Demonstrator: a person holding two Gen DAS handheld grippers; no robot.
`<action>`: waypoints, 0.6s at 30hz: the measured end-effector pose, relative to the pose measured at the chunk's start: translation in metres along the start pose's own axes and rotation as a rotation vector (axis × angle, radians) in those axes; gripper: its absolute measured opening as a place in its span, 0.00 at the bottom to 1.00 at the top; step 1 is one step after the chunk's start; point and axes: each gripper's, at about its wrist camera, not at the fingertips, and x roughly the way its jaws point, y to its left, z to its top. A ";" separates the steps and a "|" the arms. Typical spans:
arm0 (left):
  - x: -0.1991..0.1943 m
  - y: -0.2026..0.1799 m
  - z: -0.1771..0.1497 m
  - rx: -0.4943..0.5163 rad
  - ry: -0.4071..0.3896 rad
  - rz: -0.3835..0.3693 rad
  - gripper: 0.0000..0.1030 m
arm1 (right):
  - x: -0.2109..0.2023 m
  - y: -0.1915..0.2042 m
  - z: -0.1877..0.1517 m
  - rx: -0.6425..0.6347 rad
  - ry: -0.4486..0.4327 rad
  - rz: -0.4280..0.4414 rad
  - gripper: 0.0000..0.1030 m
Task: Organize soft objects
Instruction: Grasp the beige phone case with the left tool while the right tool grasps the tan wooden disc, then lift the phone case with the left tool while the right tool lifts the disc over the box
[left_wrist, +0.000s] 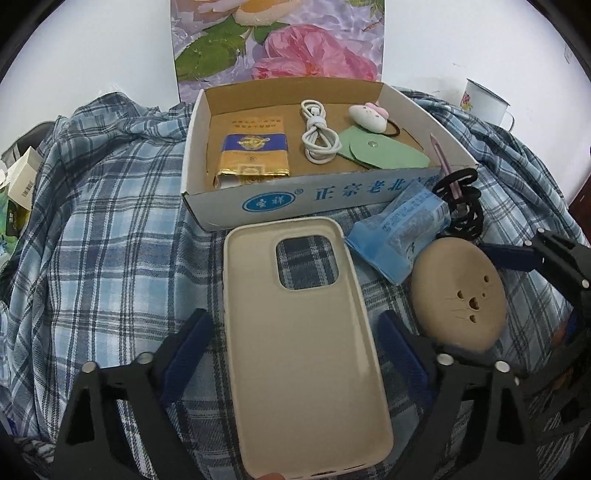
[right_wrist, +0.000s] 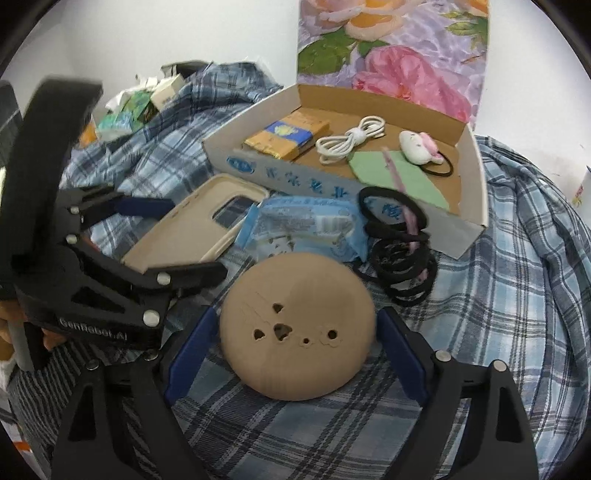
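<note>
left gripper (left_wrist: 295, 339) is sitting wide open around the beige silicone phone case (left_wrist: 303, 332) | right gripper (right_wrist: 295, 347) is straddling, jaws spread, the tan round squishy pad (right_wrist: 297, 328) | shallow cardboard box (left_wrist: 207, 110) is waiting at 12 o'clock | risk: floppy case is probably bending and slipping out, dragging the plaid cloth (left_wrist: 110, 258)

Beige phone case (left_wrist: 303, 347) lies flat beside round tan cushion (right_wrist: 297, 328) on plaid cloth (left_wrist: 110, 258)

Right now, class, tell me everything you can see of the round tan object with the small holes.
The tan round object is a smooth, matte, domed disc with small heart-shaped and round holes and scratched whisker lines. It lies on the plaid cloth, between the open right gripper fingers, in front of the blue packet.
</note>
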 end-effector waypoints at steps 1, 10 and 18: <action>-0.001 0.001 0.000 -0.003 -0.006 0.000 0.79 | 0.000 0.002 0.000 -0.007 -0.001 0.001 0.85; -0.006 0.008 -0.001 -0.044 -0.024 -0.044 0.76 | -0.001 0.000 -0.001 -0.005 -0.010 0.006 0.85; -0.004 0.002 -0.003 -0.005 -0.034 -0.003 0.75 | 0.003 0.006 0.000 -0.031 0.007 -0.030 0.85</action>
